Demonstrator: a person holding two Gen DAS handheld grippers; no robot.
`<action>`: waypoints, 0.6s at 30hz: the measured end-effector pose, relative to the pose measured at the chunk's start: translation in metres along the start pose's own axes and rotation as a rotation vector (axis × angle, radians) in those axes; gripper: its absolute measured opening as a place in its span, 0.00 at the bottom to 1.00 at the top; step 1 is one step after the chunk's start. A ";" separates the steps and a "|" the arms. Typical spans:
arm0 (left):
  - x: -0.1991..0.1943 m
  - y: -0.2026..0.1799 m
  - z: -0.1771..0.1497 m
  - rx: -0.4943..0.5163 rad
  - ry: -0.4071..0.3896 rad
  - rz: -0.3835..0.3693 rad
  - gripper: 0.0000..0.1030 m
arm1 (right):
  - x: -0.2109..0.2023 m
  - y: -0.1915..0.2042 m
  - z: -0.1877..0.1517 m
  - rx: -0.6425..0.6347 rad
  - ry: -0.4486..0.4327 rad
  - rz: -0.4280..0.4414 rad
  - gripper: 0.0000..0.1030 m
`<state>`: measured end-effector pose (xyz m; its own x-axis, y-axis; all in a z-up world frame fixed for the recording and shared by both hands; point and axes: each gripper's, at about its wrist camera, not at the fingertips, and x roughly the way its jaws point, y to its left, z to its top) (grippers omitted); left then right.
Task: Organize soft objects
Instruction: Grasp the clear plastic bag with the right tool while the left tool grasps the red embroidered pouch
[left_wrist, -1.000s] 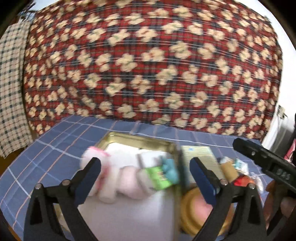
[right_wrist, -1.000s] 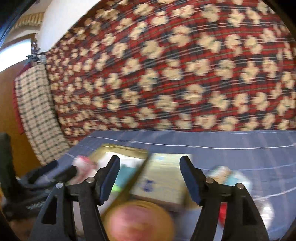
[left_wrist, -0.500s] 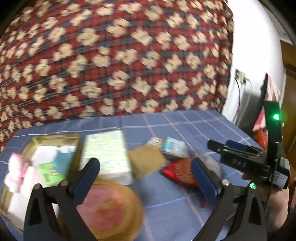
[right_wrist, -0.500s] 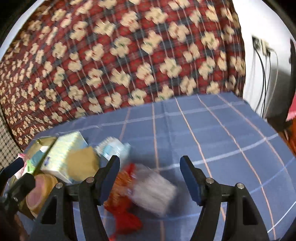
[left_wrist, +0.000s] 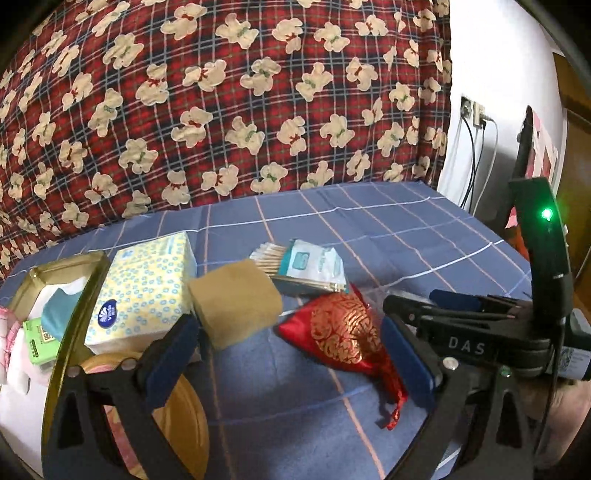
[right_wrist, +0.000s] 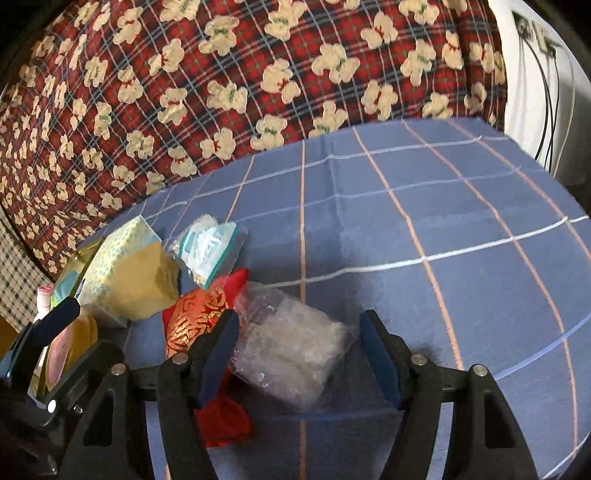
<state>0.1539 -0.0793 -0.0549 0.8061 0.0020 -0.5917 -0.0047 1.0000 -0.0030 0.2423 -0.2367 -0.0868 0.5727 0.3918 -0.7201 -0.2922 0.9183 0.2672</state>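
From the left wrist, the view has swung away from the gold tin (left_wrist: 55, 273) at the left, which filled the middle a second ago, and now looks at the loose things on the blue checked cloth (left_wrist: 388, 229) of the desk. The picture, blurred before, is sharp now, so I judge the hand has slowed over its next choice. The left gripper (left_wrist: 291, 354) stands wide open with nothing between its fingers (left_wrist: 168, 354). Beyond them lies the red embroidered pouch (left_wrist: 343, 339), flat on the cloth. Its long axis runs from upper left to lower right in this view, and its tied neck with the red cord points to the lower right, toward the camera. Behind it are the brown sponge block (left_wrist: 236, 299), the tissue pack (left_wrist: 140, 291) leaning on the tin's rim, and a packet of cotton swabs (left_wrist: 303, 266).

From the right wrist, the camera has also turned from the tin side to the open cloth and has come lower. The right gripper (right_wrist: 299, 354) is partly open and empty. The clear plastic bag (right_wrist: 295, 343) with white soft stuff inside lies between its fingers (right_wrist: 380, 354), but the pads do not press on it. The bag's long axis goes from upper left to lower right, across the gap. The red pouch touches its left edge. I think the bag is the next thing to grasp and carry to the tin.
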 end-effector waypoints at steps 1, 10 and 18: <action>0.001 -0.002 -0.001 0.006 0.001 0.002 0.97 | 0.000 0.002 0.000 -0.009 -0.002 -0.005 0.68; 0.012 -0.005 -0.007 0.009 0.025 0.004 0.97 | 0.003 0.007 -0.001 -0.038 0.010 -0.028 0.38; 0.016 -0.006 -0.009 0.014 0.044 -0.011 0.97 | 0.003 0.000 0.000 -0.005 0.013 0.026 0.37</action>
<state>0.1617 -0.0857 -0.0712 0.7790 -0.0088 -0.6270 0.0128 0.9999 0.0018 0.2438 -0.2356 -0.0886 0.5546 0.4150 -0.7212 -0.3109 0.9073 0.2830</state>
